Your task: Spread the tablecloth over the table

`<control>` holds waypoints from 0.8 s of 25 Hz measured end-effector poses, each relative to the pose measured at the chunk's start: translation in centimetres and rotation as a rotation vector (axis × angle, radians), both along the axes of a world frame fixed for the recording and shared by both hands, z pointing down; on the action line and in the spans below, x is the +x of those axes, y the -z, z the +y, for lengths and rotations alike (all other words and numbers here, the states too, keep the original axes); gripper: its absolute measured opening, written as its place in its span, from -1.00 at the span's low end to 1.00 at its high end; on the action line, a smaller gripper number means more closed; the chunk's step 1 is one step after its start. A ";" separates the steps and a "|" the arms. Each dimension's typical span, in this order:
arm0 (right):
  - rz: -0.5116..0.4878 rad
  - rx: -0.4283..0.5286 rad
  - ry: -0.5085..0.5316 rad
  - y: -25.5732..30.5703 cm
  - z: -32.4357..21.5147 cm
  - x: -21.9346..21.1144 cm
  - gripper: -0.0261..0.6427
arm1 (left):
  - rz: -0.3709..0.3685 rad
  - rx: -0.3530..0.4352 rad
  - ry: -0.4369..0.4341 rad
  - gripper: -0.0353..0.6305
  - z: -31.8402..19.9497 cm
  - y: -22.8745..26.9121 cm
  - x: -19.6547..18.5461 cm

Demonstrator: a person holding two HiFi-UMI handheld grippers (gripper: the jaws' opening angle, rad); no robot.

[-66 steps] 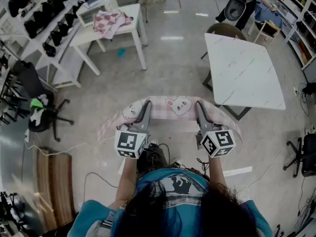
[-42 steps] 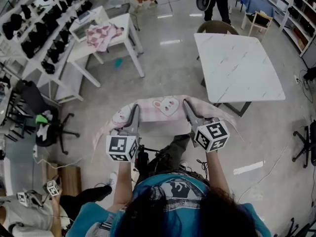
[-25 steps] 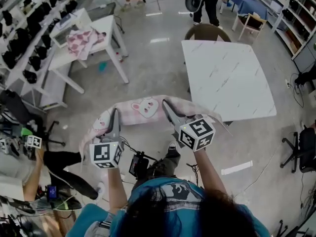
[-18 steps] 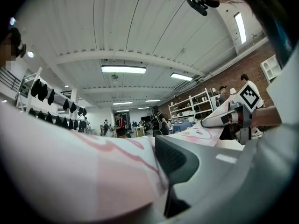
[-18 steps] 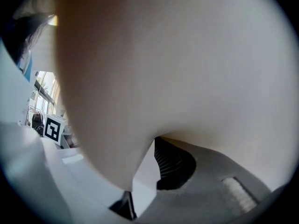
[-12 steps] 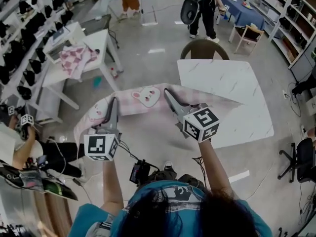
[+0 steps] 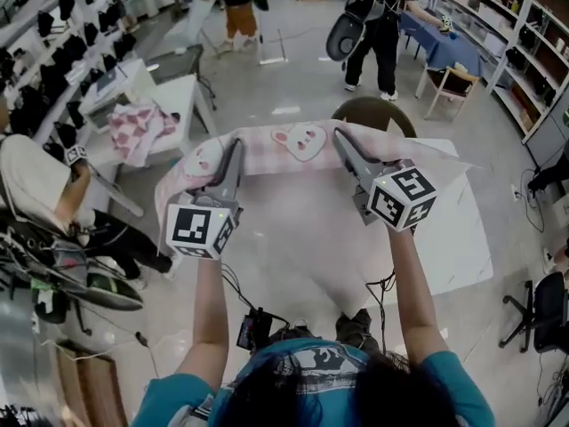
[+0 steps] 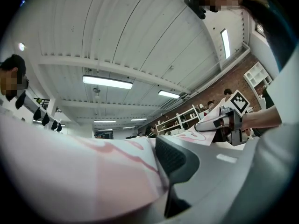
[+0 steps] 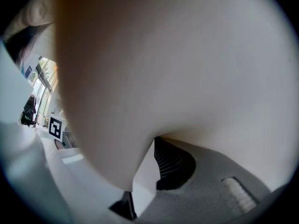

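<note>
Pink tablecloth (image 7: 302, 140) held up between two grippers.
Left gripper (image 7: 234, 148) and right gripper (image 7: 343, 142) each pinch its near edge, above a white table (image 7: 458, 238) on a grey workshop floor (image 7: 293, 78).

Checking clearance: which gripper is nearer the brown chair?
Right. The right gripper is just short of the chair; the left gripper is farther off, along the tablecloth.

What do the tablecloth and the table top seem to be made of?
Tablecloth: thin, soft, matte fabric; it sags and folds, pink checks with printed rabbits. Table top: looks like white marble or a laminate imitation; faint grey veins, smooth.
</note>
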State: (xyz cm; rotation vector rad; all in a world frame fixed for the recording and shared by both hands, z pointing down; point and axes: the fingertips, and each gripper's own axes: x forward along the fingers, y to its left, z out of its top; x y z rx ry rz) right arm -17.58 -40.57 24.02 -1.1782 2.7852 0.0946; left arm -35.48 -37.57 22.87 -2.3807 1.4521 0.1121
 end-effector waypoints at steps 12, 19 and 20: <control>0.022 0.084 0.039 7.1 -14.9 9.9 -0.71 | -0.005 0.046 -0.013 -0.66 -14.2 7.0 10.1; 0.004 0.172 0.024 10.5 -21.0 20.3 -0.71 | -0.094 0.143 -0.035 -0.65 -20.0 11.2 20.9; 0.028 0.212 0.009 11.4 -21.6 21.5 -0.71 | -0.097 0.151 -0.035 -0.65 -20.9 11.9 22.2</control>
